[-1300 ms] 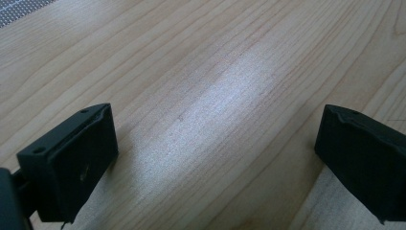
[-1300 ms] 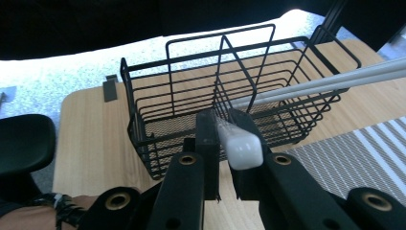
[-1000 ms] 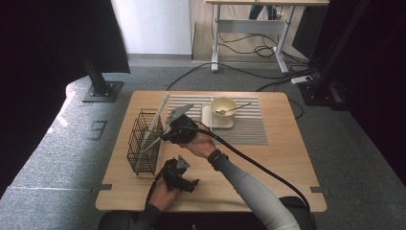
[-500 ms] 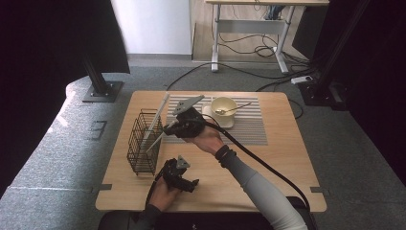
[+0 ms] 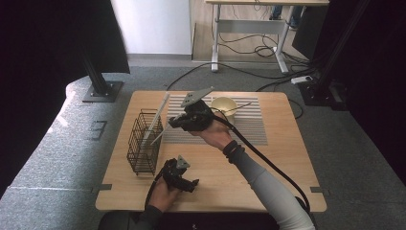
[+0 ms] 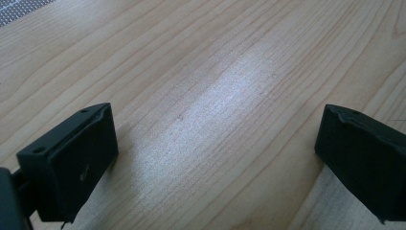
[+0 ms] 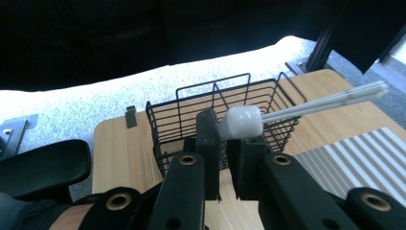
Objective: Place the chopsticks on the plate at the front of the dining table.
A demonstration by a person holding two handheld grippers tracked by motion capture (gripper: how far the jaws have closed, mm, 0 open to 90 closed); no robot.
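Right gripper: jaws pinched on a white utensil, raised just right of the wire basket.
Left gripper: jaws spread wide, low over bare table near the basket's front corner.
Basket: holds long white sticks, leaning.
Bowl: on striped mat, right of the basket.

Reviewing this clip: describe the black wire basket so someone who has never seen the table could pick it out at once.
Start at the wooden table and go to its left side, beside the striped mat. There stands the wire basket, a tall open black grid with white sticks leaning out of it. Nothing else on the table is see-through mesh; the bowl nearby is solid and pale.
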